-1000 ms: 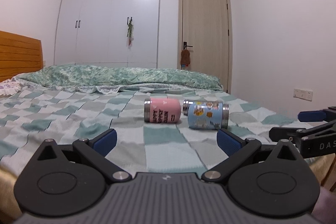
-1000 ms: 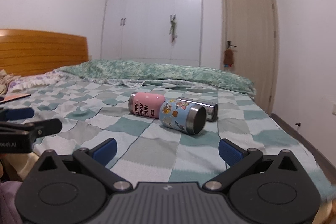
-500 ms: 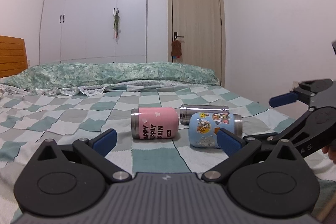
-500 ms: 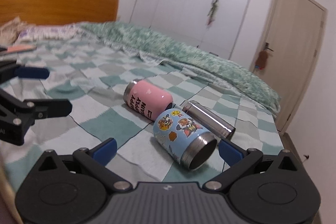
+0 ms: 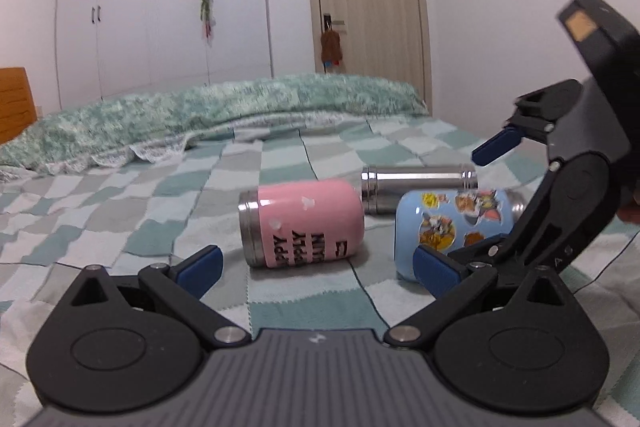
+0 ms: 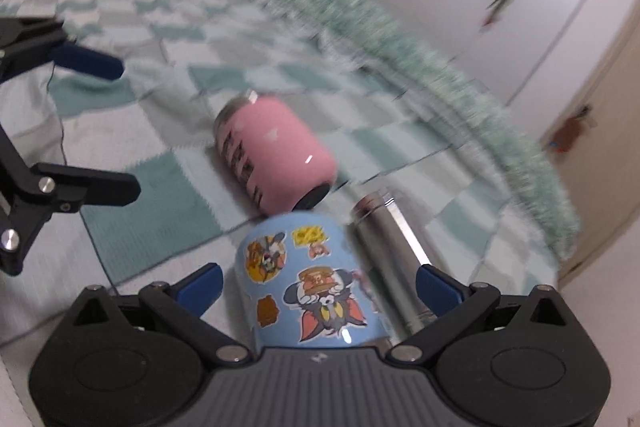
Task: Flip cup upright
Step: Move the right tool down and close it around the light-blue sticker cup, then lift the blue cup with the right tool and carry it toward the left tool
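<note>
Since a second ago the right gripper (image 6: 318,283) has closed in on the blue cup (image 6: 310,283), which lies on its side on the checked bedspread (image 5: 280,303) between wide-open fingers, ungripped. Pink cup (image 5: 300,223) lies alongside, steel flask (image 5: 416,187) behind; left gripper (image 5: 316,263) hovers open, empty

Blue cup (image 6: 312,283) rim hidden by right tongs (image 6: 318,285) body, bg bedding (image 6: 400,39) blurred

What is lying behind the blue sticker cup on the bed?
A steel flask lies on its side behind the blue sticker cup, next to the pink cup. The cup covers part of its lower side; contact between them cannot be judged.
</note>
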Demonstrator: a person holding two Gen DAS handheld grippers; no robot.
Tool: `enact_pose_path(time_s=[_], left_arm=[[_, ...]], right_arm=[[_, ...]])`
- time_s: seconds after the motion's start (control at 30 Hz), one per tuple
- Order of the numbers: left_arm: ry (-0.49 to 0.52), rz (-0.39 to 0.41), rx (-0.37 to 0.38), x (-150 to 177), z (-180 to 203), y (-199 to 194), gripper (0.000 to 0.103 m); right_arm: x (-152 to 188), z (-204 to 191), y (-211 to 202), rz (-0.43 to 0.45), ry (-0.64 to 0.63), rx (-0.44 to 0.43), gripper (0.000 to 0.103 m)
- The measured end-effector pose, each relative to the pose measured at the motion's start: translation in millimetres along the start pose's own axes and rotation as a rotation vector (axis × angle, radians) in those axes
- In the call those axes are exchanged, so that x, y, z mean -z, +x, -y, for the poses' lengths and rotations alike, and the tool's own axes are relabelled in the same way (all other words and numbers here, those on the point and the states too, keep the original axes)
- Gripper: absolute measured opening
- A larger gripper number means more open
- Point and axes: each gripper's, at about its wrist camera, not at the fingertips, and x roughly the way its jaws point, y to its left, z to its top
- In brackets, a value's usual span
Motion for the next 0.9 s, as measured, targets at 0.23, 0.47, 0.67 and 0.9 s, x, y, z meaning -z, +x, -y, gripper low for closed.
enact_pose_path(time_s=[0.23,0.47,0.67,0.9], left_arm=[[0.011,-0.037,0.033,4,1,17,0.103],[0.006,-0.048,0.046,7,0,22,0.103],[0.006,-0.022,0.039,3,1,10,0.103],[0.0,0.01,0.026,-4,1,-30,0.103]], right_arm=[[0,13,45,-0.139,-0.025,-0.112,0.093],[3,5,63,-0.198,-0.069,-0.129,0.087],[11,-19,41,-0.149,-0.209,-0.091,0.087],[5,-43,-6,-0.087,-0.284,-0.054,0.087]])
